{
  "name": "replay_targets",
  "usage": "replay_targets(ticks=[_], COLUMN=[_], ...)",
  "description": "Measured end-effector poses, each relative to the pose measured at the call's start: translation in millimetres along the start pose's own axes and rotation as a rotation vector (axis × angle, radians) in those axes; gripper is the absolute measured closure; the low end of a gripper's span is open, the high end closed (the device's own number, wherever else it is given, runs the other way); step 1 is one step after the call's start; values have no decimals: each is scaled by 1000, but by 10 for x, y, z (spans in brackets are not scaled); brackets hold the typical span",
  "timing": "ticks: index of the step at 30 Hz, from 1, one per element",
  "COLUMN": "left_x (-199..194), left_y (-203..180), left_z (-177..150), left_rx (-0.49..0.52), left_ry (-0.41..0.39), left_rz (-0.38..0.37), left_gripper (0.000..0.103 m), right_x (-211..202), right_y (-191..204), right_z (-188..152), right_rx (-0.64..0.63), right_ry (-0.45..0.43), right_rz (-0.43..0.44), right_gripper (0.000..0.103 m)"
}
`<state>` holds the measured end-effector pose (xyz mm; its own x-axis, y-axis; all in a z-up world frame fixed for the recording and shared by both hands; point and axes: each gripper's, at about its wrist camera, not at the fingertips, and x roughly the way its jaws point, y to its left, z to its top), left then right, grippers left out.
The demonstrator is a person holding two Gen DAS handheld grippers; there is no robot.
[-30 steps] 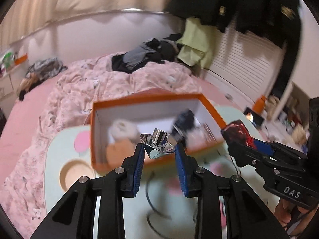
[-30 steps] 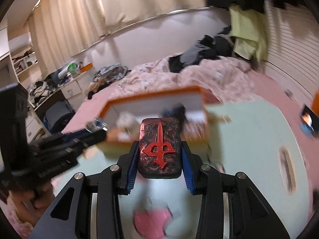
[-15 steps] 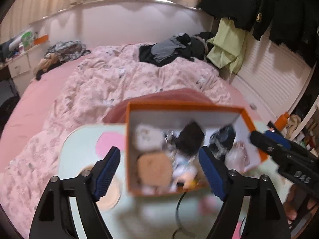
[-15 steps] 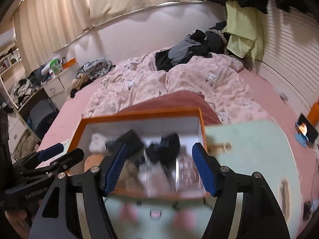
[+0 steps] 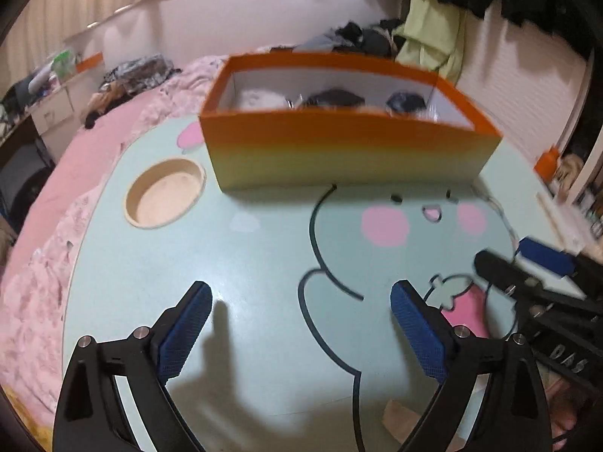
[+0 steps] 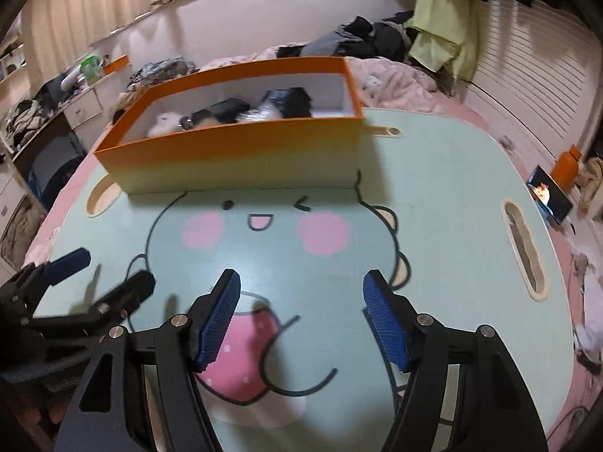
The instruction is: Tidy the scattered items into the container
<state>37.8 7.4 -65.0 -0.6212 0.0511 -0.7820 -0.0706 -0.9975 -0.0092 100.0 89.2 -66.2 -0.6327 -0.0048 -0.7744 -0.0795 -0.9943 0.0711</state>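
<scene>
An orange box (image 5: 350, 147) stands at the far side of a pale green cartoon table; it also shows in the right wrist view (image 6: 241, 158). Inside lie several items: a white fluffy one (image 5: 256, 98) and dark ones (image 6: 286, 101). My left gripper (image 5: 301, 324) is open and empty, low over the table's near part, well short of the box. My right gripper (image 6: 301, 320) is open and empty over the pink printed patch. Each gripper shows at the edge of the other's view, the right one (image 5: 527, 263) and the left one (image 6: 101, 278).
The table (image 6: 433, 196) has a round cup recess (image 5: 166, 194) at the left and a slot handle (image 6: 525, 252) at the right. A pink bed (image 5: 94, 143) with clothes lies behind. A phone (image 6: 548, 196) and an orange bottle (image 6: 567, 165) stand at the right.
A second ago the left gripper held a silver hat and the right a dark red case. Both opened over the box, then drew back and down; the box now sits farther off.
</scene>
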Motion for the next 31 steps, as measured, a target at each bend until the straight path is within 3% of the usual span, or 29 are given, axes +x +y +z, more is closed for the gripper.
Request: replay_targets(ticks=[5, 11, 31], left_x=[27, 30, 49], left_y=[-16, 41, 41], left_z=[-59, -90, -126], left_rx=[22, 17, 17], left_ry=[-23, -50, -52], left_rz=[24, 11, 9], left_gripper=[0, 0, 0], right_x=[119, 162, 163], right_y=[-11, -108, -121], right_z=[-70, -78, -90], right_rx=[-32, 0, 2], right_ry=[50, 51, 50], right_rz=[-58, -93, -94], right_gripper=[31, 9, 8])
